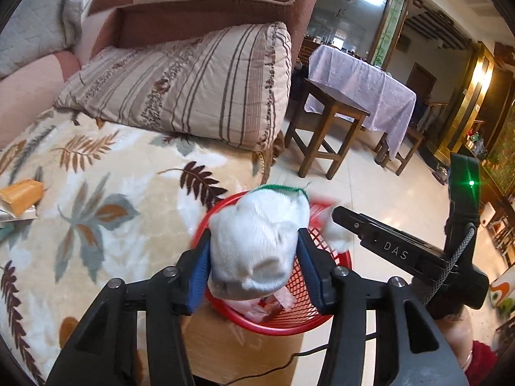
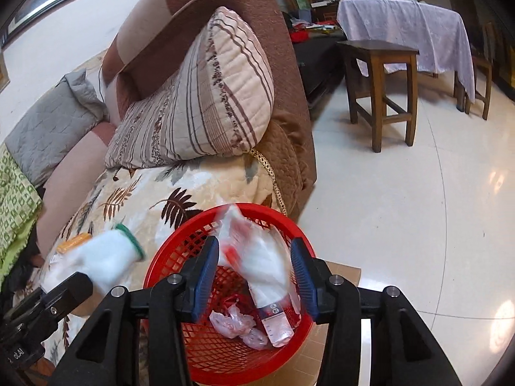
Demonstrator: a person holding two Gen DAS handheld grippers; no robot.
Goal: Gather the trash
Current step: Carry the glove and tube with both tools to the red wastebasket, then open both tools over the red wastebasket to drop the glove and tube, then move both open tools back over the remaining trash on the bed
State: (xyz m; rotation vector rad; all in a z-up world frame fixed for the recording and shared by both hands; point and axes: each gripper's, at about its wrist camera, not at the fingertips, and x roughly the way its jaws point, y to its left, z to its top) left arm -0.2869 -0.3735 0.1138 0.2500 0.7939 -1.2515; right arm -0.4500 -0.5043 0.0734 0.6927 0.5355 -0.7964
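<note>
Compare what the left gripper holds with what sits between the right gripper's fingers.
The left gripper clamps a white knit glove, opaque, with a green cuff. At the right gripper, a clear plastic bottle looks blurred, its base down in the red basket. Both are over that basket.

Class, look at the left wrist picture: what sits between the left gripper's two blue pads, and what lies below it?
In the left wrist view, a white glove with a green cuff sits between the left gripper pads. Below it lies the red basket.
</note>
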